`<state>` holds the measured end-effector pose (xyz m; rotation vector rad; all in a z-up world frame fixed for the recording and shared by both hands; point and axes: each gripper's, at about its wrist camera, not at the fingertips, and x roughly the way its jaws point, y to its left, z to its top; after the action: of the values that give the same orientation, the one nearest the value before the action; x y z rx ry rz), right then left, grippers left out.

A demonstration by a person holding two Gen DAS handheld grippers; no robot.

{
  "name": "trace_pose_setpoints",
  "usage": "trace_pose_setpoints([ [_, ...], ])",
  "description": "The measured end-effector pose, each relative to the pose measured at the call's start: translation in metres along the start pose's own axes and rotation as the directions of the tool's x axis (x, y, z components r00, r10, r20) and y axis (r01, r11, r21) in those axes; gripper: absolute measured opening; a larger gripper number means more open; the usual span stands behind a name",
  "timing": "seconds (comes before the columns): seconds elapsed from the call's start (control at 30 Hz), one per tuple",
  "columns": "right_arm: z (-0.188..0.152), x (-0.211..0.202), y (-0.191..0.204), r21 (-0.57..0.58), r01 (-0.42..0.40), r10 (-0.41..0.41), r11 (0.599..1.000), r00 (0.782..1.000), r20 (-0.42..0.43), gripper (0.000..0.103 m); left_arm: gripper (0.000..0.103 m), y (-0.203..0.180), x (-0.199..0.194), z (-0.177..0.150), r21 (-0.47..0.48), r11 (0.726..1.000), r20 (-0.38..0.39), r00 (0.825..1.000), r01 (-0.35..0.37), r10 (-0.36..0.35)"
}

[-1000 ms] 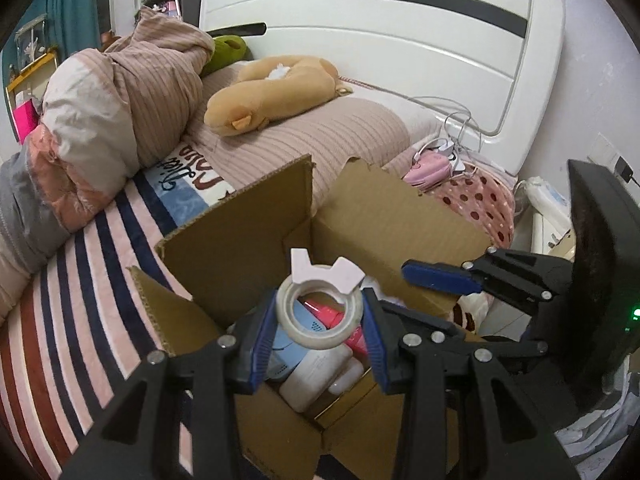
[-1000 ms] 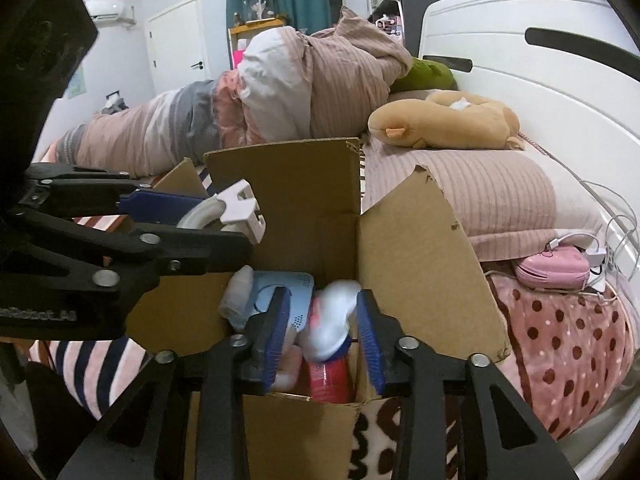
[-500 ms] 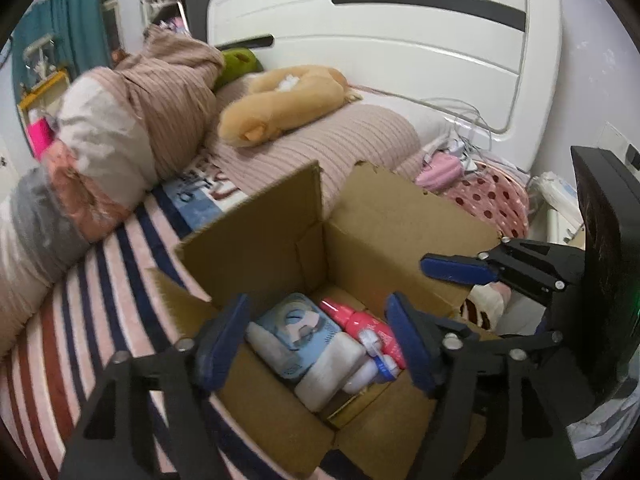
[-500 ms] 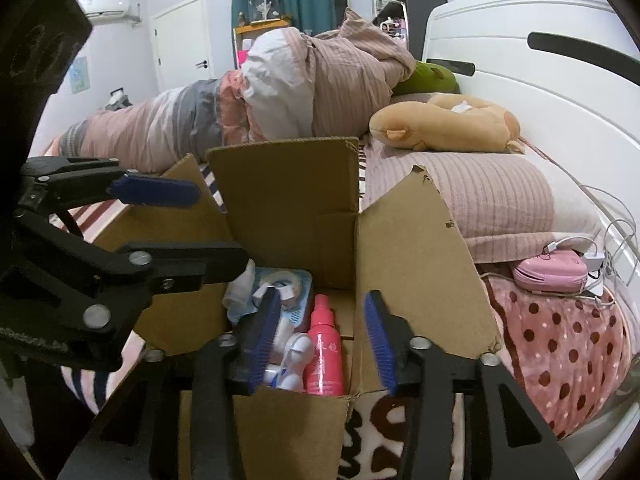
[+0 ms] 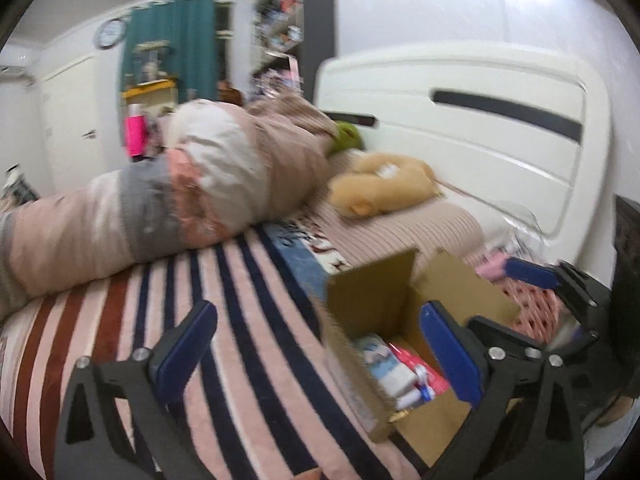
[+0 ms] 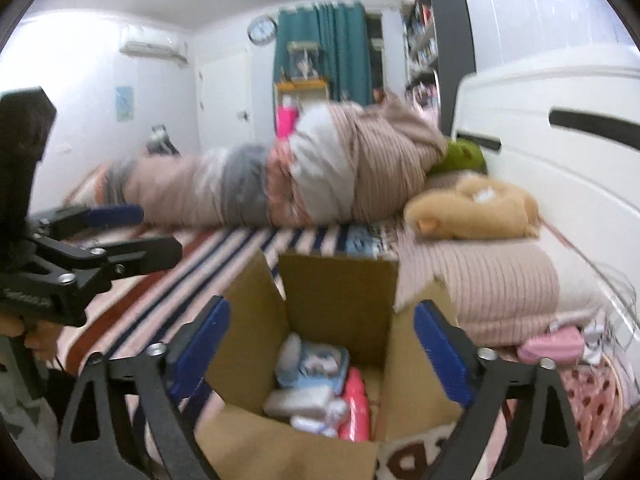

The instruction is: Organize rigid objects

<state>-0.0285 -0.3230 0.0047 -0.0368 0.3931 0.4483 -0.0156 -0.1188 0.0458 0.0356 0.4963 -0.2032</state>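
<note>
An open cardboard box (image 6: 340, 300) stands on the striped bed; it also shows in the left wrist view (image 5: 372, 296). Inside lie a pink spray bottle (image 6: 355, 408), a light blue pack (image 6: 316, 364) and white items (image 6: 298, 400). My right gripper (image 6: 322, 356) is open and empty, raised above the box, jaws either side of its opening. My left gripper (image 5: 316, 356) is open and empty, over the bed at the box's left wall. The left gripper also shows at the left of the right wrist view (image 6: 120, 232).
A striped blanket (image 5: 200, 320) covers the bed. A rolled quilt (image 5: 180, 200) lies across it. A tan plush toy (image 5: 380, 188) and a ribbed pillow (image 6: 480, 280) lie by the white headboard (image 5: 500, 140). A pink item (image 6: 552, 344) and cables lie right of the box.
The left gripper let go of the tape roll, the right gripper let go of the white-capped bottle, both into the box. Both opened wide, then lifted and pulled back; the left swung left.
</note>
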Motion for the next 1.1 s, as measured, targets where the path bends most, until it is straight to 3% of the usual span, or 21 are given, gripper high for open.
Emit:
trace_pose_setpoints([
  [0.1, 0.004, -0.009, 0.012, -0.030, -0.022, 0.024, 0.999, 0.995, 0.096, 0.103, 0.101, 0.016, -0.011, -0.002, -0.047, 0.997, 0.038, 0.997, -0.066, 0.068],
  [0.17, 0.006, -0.007, 0.019, -0.062, -0.022, 0.029, 0.998, 0.993, 0.112, 0.103, 0.101, 0.026, -0.017, -0.006, -0.074, 0.994, 0.057, 0.994, -0.086, 0.090],
  [0.33, 0.004, 0.005, 0.032, -0.076, -0.096, 0.103, 0.992, 0.990, 0.100, 0.103, 0.101, 0.055, -0.023, -0.015, -0.136, 0.974, 0.070, 0.979, -0.181, 0.191],
  [0.5, 0.002, 0.021, 0.038, -0.075, -0.102, 0.108, 0.992, 0.991, 0.082, 0.103, 0.101, 0.074, -0.023, -0.023, -0.166, 0.957, 0.063, 0.966, -0.237, 0.250],
  [1.1, -0.002, 0.030, 0.043, -0.068, -0.101, 0.106, 0.993, 0.993, 0.061, 0.103, 0.101, 0.079, -0.012, -0.038, -0.173, 0.947, 0.004, 0.962, -0.269, 0.274],
])
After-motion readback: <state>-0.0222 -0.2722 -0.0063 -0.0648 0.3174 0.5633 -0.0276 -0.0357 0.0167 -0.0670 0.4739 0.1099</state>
